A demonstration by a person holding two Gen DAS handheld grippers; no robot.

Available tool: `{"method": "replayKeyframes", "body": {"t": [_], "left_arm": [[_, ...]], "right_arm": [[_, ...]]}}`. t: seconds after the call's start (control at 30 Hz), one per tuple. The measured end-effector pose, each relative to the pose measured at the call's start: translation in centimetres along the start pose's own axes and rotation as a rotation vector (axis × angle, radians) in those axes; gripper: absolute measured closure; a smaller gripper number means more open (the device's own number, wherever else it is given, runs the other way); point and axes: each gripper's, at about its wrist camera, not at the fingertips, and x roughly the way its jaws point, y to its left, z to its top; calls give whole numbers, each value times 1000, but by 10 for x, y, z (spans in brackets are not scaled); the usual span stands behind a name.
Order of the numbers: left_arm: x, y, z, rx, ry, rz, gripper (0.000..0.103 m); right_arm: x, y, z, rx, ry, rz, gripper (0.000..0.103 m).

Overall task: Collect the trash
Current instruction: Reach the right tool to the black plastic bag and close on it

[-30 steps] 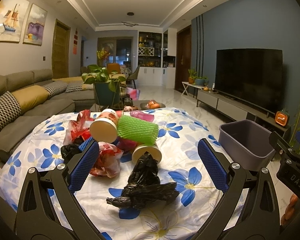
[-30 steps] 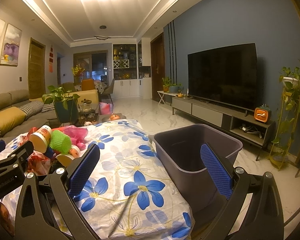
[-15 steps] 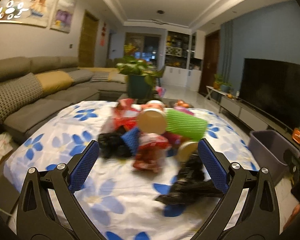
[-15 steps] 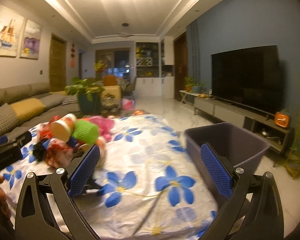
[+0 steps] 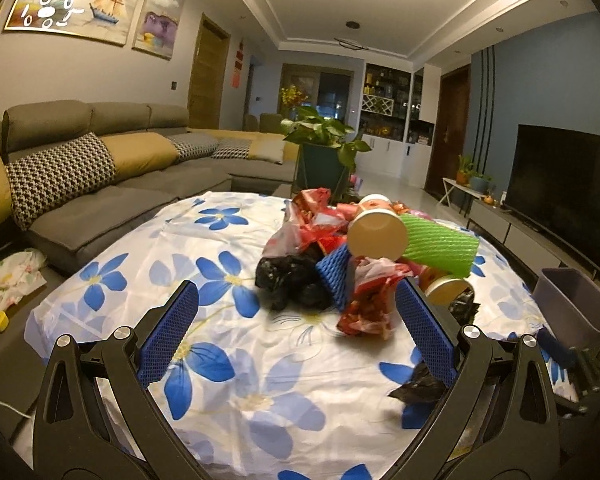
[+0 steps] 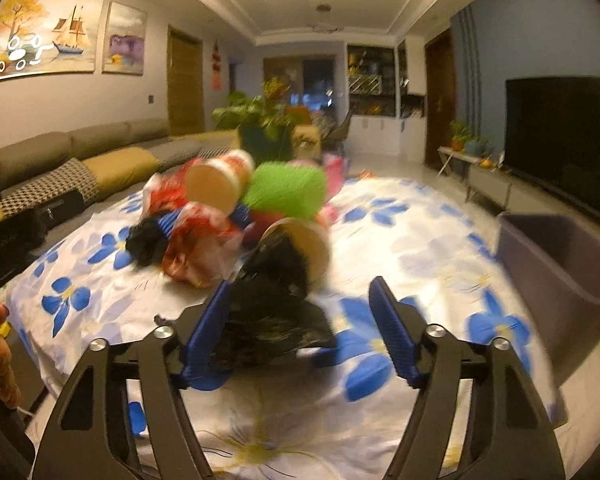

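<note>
A heap of trash lies on the flowered tablecloth (image 5: pixel 228 360): a black bag (image 5: pixel 292 280), red wrappers (image 5: pixel 364 300), a blue foam net (image 5: pixel 336 272), a green foam net (image 5: pixel 440 244) and paper cups (image 5: pixel 376 232). My left gripper (image 5: pixel 296 332) is open, just short of the heap. My right gripper (image 6: pixel 300 324) is open around a crumpled black bag (image 6: pixel 268 320) at the heap's near side. The heap (image 6: pixel 220 208) shows blurred in the right wrist view. A grey bin (image 6: pixel 560 264) stands at the table's right edge, also in the left wrist view (image 5: pixel 572 304).
A grey sofa (image 5: pixel 100 184) with cushions runs along the left. A potted plant (image 5: pixel 324 152) stands behind the table. A TV (image 5: pixel 568 188) on a low cabinet lines the right wall. Cloth and a yellow item lie on the floor (image 5: pixel 4 284) at left.
Both grippers have swung left. The right gripper has come from the bin side to the heap and now straddles the black bag. The left view now centres on the heap's left side.
</note>
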Motion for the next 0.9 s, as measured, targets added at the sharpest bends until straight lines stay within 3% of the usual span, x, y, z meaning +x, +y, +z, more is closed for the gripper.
{"method": "replayKeyframes", "body": {"t": [0.2, 0.43, 0.53, 0.8, 0.9], "left_arm": [[10, 7, -5, -11, 22, 0, 6], [22, 4, -11, -4, 38, -20, 6], [25, 2, -14, -3, 42, -30, 6], [33, 0, -17, -6, 60, -31, 6], [37, 0, -19, -7, 68, -32, 6]], "right_arm": [[35, 11, -16, -16, 90, 46, 70], [41, 9, -22, -28, 100, 68, 72], [45, 3, -25, -11, 108, 72, 67], [51, -12, -28, 54, 117, 100, 37], [50, -10, -31, 42, 100, 107, 35]]}}
